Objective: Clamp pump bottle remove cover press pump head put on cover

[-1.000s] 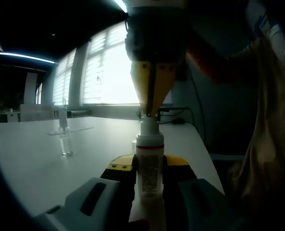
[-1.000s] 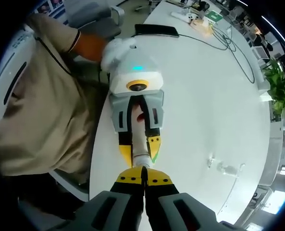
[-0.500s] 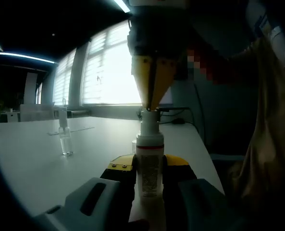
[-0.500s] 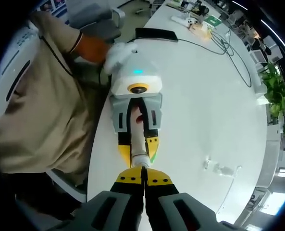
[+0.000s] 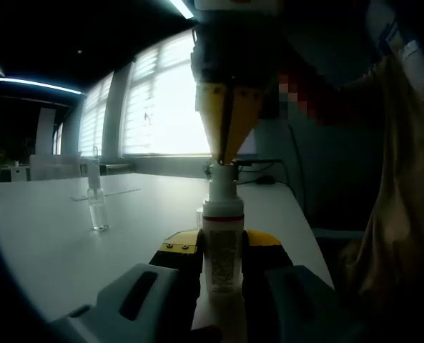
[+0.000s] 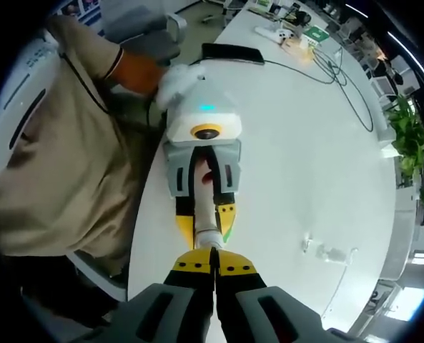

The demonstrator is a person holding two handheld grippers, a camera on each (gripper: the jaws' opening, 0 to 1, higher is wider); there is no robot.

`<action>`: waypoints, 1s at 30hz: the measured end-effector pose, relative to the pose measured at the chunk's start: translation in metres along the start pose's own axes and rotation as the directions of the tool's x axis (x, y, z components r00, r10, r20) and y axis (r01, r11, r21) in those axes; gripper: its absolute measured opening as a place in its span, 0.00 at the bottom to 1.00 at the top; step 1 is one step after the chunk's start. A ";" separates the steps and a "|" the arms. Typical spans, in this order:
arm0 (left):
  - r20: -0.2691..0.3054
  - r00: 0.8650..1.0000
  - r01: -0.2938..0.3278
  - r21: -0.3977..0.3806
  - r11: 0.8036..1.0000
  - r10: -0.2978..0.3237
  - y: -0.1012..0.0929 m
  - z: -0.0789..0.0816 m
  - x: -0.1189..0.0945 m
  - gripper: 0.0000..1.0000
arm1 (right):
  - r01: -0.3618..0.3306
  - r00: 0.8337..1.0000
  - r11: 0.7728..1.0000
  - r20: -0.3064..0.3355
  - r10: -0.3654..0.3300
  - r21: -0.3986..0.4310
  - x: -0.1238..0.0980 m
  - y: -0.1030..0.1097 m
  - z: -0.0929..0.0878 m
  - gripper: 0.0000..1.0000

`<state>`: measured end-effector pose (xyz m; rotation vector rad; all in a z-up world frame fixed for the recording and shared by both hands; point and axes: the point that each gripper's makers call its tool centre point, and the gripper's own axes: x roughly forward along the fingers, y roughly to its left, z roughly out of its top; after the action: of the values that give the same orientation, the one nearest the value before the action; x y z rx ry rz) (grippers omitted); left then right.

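Two grippers work: my left gripper (image 5: 222, 268) pinches the light, stiff pump bottle (image 5: 222, 243) mid-body; my right gripper (image 6: 214, 270), tips pressed together, rests on its pump head (image 5: 222, 187).

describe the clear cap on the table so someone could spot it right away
Start at the white table, with the bright windows behind it. Left of the pump bottle held by the left gripper, the clear cap stands upright on its own. It is see-through, while the bottle is white and has a label.
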<state>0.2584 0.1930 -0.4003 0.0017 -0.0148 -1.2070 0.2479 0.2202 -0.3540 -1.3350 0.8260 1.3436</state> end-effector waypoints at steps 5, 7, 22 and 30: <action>0.000 1.000 0.000 0.000 1.000 0.000 -0.001 0.000 0.000 0.12 | -0.004 1.000 1.000 -0.011 0.004 0.000 0.001 0.000 0.000 0.00; 0.000 1.000 0.000 0.000 1.000 0.000 -0.001 0.000 0.001 0.12 | -0.011 1.000 1.000 -0.016 0.011 -0.004 0.001 -0.001 0.001 0.00; 0.000 1.000 -0.001 0.001 1.000 0.001 -0.001 0.000 0.001 0.12 | -0.047 0.998 0.999 -0.045 0.047 -0.003 0.008 0.000 0.000 0.00; 0.000 1.000 -0.001 -0.001 1.000 0.001 0.001 -0.001 -0.001 0.12 | -0.068 0.996 0.997 -0.067 0.066 -0.021 0.008 0.001 0.000 0.00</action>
<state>0.2592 0.1942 -0.4008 0.0006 -0.0144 -1.2060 0.2482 0.2215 -0.3623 -1.3874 0.9097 1.3708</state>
